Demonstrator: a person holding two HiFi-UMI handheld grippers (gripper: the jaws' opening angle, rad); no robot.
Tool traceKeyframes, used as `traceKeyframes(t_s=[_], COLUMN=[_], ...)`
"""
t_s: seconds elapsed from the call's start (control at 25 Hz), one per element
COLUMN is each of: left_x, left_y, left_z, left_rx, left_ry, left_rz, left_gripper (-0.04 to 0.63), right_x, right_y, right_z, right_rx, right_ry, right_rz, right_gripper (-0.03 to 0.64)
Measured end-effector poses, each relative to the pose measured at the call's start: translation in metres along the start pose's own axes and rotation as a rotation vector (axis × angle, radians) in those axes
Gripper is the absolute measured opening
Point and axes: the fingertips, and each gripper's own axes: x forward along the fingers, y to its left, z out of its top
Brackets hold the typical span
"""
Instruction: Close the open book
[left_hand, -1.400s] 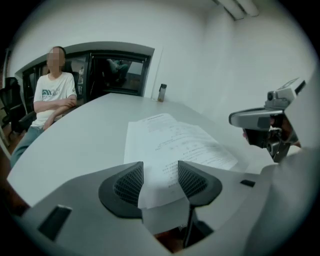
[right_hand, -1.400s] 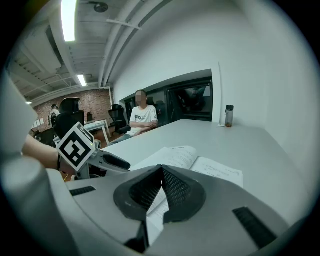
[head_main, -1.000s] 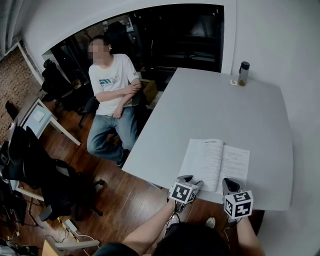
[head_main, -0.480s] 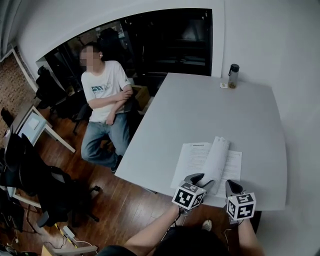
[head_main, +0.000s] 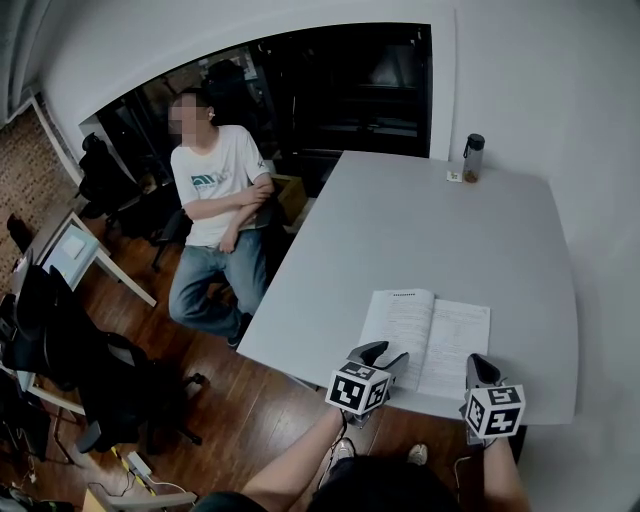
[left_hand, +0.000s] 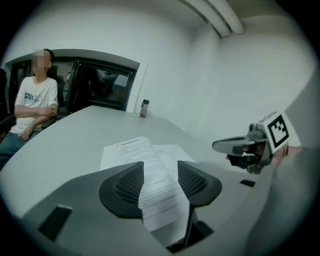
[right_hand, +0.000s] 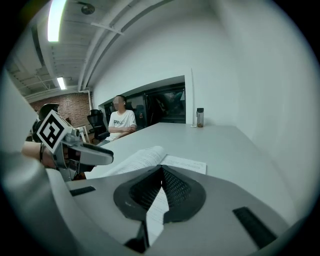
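The open book lies flat on the grey table near its front edge, both white printed pages facing up. My left gripper sits at the book's near left corner. In the left gripper view its jaws stand apart, and the left page shows in the gap. My right gripper is at the book's near right corner. In the right gripper view its fingertips meet, and a sliver of white page shows in the slit behind them. I cannot tell whether the page is pinched.
A dark-capped bottle and a small flat item stand at the table's far edge by the wall. A person sits beyond the table's left side. Black office chairs stand on the wooden floor at left.
Half a second ago the left page stood lifted and curled toward the right; now it lies flat again. My left gripper has drawn back to the left, and my right gripper has shifted right.
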Motion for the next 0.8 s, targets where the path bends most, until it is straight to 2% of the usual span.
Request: traceKeyframes(t_s=[0.12, 0.28, 0.44, 0.56, 0.6, 0.8], left_x=[-0.004, -0.006, -0.006, -0.004, -0.002, 0.003], left_y=[0.026, 0.047, 0.061, 0.07, 0.07, 0.062], left_z=[-0.025, -0.049, -0.068, -0.08, -0.083, -0.099], left_rx=[-0.021, -0.059, -0.044, -0.031, -0.034, -0.025], left_ry=[0.058, 0.106, 0.158, 0.194, 0.203, 0.27], left_rz=[0.076, 0.132, 0.181, 0.231, 0.234, 0.23], left_gripper=[0.219, 0.219, 0.212, 0.04, 0.006, 0.005], right_x=[0.002, 0.009, 0.021, 0.024, 0.025, 0.025], right_y=[0.012, 0.026, 0.043, 0.053, 0.055, 0.055], right_z=[-0.002, -0.01, -0.023, -0.028, -0.028, -0.033], right_rx=[-0.01, -0.018, -0.03, -0.04, -0.044, -0.048], right_ry=[0.01, 0.038, 0.076, 0.092, 0.094, 0.104], right_rz=[0.025, 0.055, 0.088, 0.114, 0.121, 0.132], right_gripper=[0.005, 0.004, 0.005, 0.005, 0.005, 0.005])
